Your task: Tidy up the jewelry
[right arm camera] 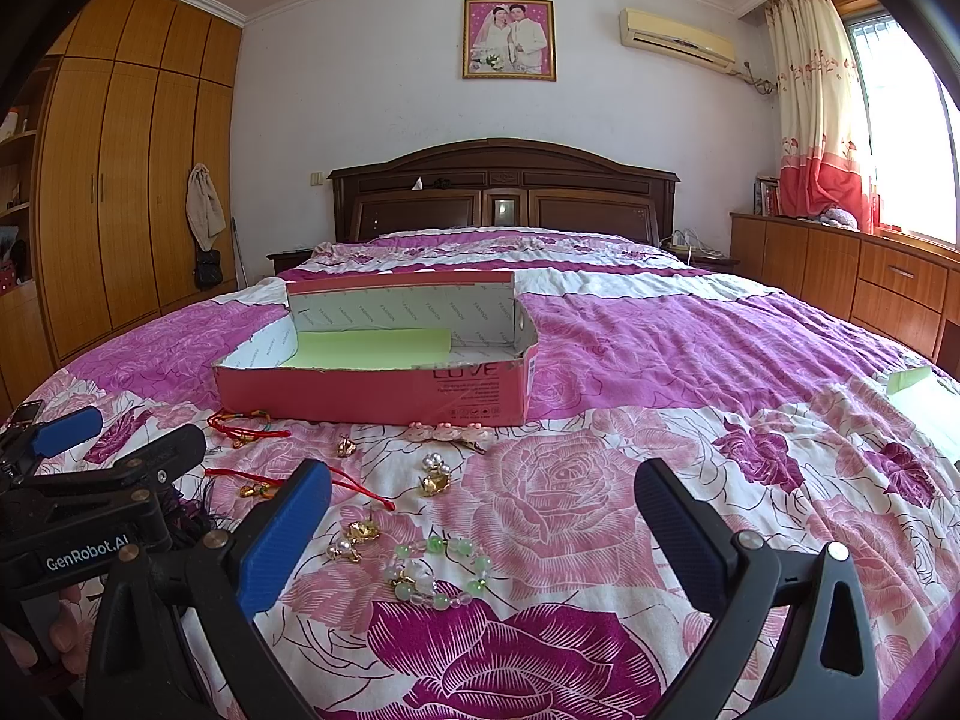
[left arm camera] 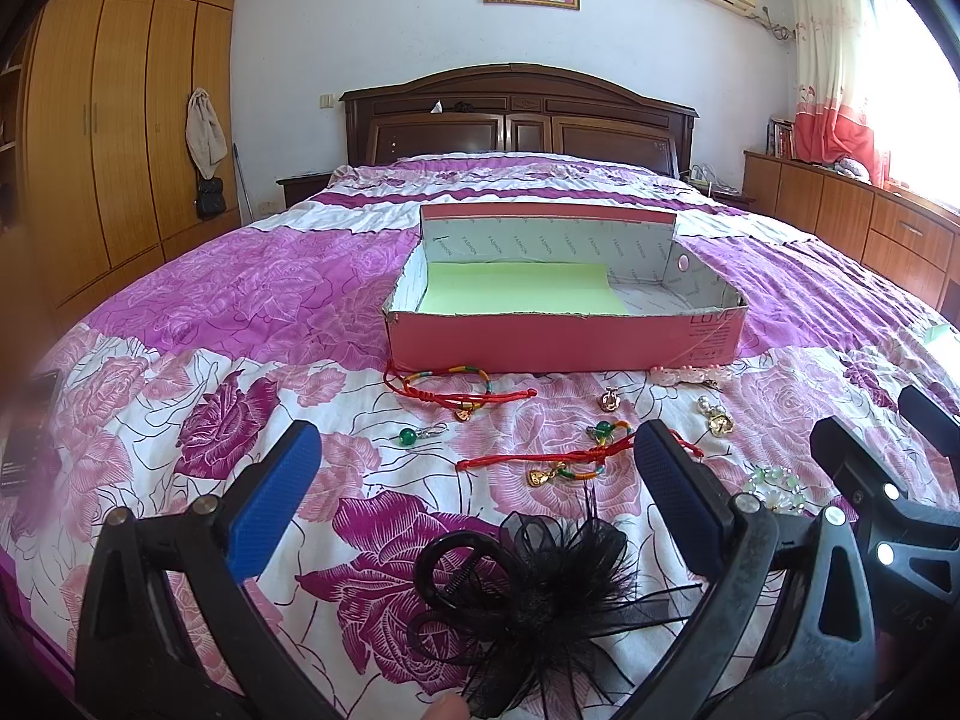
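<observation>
On the rose-printed bedspread [right arm camera: 600,498], near the foot of the bed, small jewelry lies scattered in front of one pink cardboard box [left arm camera: 564,339].

Far left — left gripper [left arm camera: 474,462], jaws spread wide, nothing between the blue pads; it hangs over the black feather hair clip [left arm camera: 540,594], not touching it. A fingertip shows at the lower edge beneath the clip.

Count, moving rightward in the left wrist view: two red cord bracelets. The first red cord bracelet [left arm camera: 462,393] lies just in front of the box's left corner, with coloured braid and a small gold charm. The second red cord bracelet [left arm camera: 564,459] lies nearer the clip, carrying a gold charm and a green bead. One loose green bead charm [left arm camera: 411,435] sits between them, to the left. One small gold charm [left arm camera: 611,400] lies further right.

Box: open top, pink outside, white printed lining, one pale green sheet [left arm camera: 516,294] flat on its floor. No jewelry is visible inside.

Right of centre — one pink hair clip [right arm camera: 447,433] touching or just beside the box front. Two pearl-and-gold earrings: one [right arm camera: 435,474] further up, one [right arm camera: 354,540] beside the right gripper's left pad. One green-and-white bead bracelet [right arm camera: 438,570], loop closed, lies between the pads.

Right gripper [right arm camera: 483,516]: fully released, holding nothing, over the bead bracelet.
</observation>
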